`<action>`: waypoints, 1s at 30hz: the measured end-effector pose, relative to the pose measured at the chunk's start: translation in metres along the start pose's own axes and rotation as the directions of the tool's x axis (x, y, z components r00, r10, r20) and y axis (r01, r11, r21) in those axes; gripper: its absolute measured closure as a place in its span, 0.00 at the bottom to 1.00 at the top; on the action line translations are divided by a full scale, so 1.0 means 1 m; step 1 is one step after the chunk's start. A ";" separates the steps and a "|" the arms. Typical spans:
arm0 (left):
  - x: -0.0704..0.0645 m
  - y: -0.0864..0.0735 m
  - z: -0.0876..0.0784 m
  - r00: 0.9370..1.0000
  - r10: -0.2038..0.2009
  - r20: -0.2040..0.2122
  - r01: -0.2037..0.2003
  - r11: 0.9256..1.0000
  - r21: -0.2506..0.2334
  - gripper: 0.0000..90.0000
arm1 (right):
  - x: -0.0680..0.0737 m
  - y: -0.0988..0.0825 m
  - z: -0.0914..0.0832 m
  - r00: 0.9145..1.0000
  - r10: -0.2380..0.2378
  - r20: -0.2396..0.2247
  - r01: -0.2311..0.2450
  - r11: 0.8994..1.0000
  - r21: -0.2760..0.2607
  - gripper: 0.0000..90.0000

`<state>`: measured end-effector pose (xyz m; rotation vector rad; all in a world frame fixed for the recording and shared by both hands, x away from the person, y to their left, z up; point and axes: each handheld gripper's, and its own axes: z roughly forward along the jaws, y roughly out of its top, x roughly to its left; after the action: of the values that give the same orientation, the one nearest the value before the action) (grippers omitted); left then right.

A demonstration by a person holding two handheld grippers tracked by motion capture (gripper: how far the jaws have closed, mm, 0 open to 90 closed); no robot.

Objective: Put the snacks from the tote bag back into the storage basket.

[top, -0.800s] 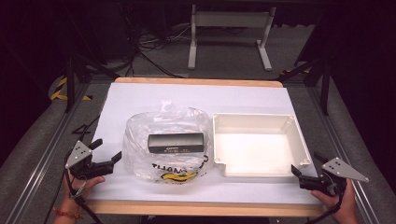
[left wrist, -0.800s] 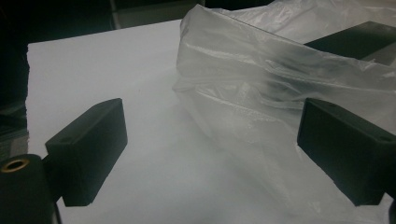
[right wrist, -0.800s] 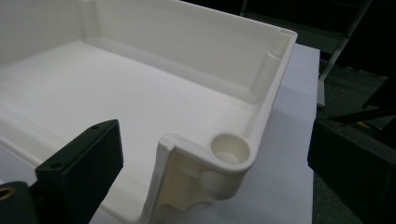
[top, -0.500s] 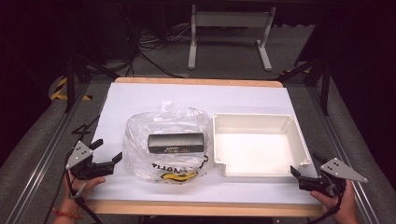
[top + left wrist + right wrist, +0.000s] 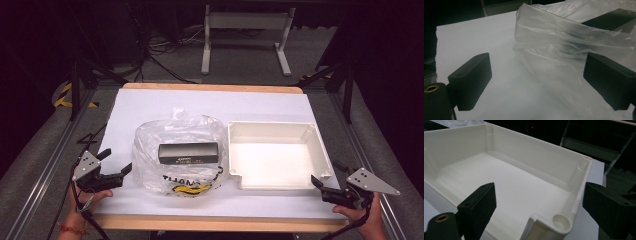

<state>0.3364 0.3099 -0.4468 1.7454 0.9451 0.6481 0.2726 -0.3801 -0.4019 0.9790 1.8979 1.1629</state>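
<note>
The left gripper (image 5: 116, 176), jaws apart, is creeping toward the plastic bag (image 5: 177, 150) holding the black box (image 5: 188, 152), while the right gripper (image 5: 322, 186), also spread, is waiting by the white tray (image 5: 320, 145), so a grab looks close.

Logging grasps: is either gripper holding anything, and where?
Nothing held. Left gripper open beside the plastic bag; right gripper open at the tray.

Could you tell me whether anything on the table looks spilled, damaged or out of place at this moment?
Nothing stands out. The black box lies flat inside the crumpled clear plastic bag, and the white tray sits level and empty beside it. Both the left gripper and right gripper are open near the table's front edge.
</note>
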 end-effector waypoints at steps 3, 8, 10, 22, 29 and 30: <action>0.000 0.001 0.001 1.000 0.004 0.009 -0.004 1.000 0.006 0.10 | 0.002 0.004 0.001 1.000 -0.017 -0.023 0.016 1.000 -0.020 0.14; -0.002 0.001 0.004 1.000 0.012 0.013 -0.013 1.000 0.017 0.10 | 0.002 0.010 0.002 1.000 -0.019 -0.008 0.019 1.000 -0.025 0.11; -0.003 0.001 0.003 1.000 0.017 0.014 -0.017 1.000 0.025 0.10 | 0.004 0.012 0.004 1.000 -0.011 -0.018 0.010 0.999 -0.036 0.10; -0.006 -0.003 -0.004 0.999 0.039 -0.010 -0.038 0.998 0.043 0.10 | 0.013 0.025 0.026 0.995 -0.009 -0.097 0.004 0.999 -0.048 0.12; -0.006 -0.004 -0.006 0.999 0.038 -0.013 -0.037 0.998 0.043 0.10 | 0.015 0.031 0.030 0.994 -0.051 -0.100 0.046 0.998 -0.051 0.17; -0.006 -0.004 -0.006 0.999 0.038 -0.013 -0.037 0.998 0.043 0.10 | 0.016 0.033 0.031 0.993 -0.059 -0.098 0.055 0.997 -0.049 0.18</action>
<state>0.3272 0.3085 -0.4488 1.8024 0.9438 0.6696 0.2988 -0.3443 -0.3856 0.8512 1.9551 1.2364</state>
